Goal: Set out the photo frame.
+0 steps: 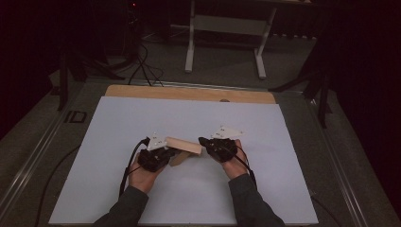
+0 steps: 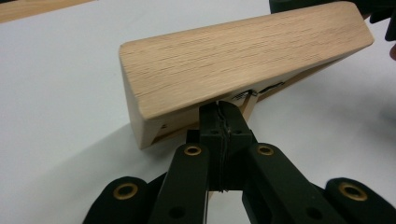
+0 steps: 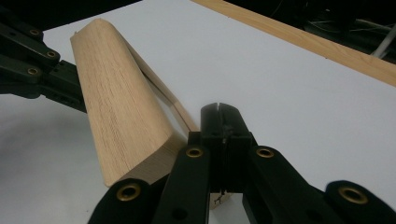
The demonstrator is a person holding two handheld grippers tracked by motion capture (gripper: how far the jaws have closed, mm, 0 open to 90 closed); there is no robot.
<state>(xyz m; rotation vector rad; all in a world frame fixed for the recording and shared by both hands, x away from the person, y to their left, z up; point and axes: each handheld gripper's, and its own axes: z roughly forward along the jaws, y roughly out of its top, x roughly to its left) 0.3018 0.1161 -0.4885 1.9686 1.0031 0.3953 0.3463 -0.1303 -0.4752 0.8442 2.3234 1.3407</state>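
- Holding a wooden block (image 1: 183,144) up off the white sheet (image 1: 118,142) between two grippers, that's basically where things stand. It looks like a chunky oak-ish wedge with a rounded top edge and a thinner wooden slat (image 3: 163,91) attached underneath.
- Left gripper (image 2: 224,116) has its jaws pressed tight together, pinched on the thin lower edge of the block right under the big face. Right gripper (image 3: 223,122) is clamped closed too, and its jaws seem to bite a thin wooden bit at the block's near end, though I can't see the contact cleanly.
- Progress guess: the pick-up is done, since the block sits between both hands near the middle of the sheet, toward the person's side. Whatever comes after (turning it, setting it down somewhere) isn't done yet, and nothing marks a target spot.
- Orientation: long axis runs roughly left to right across the table, one end at each gripper. From the high view it tilts a little, left end slightly farther from the person, broad grainy face turned up.
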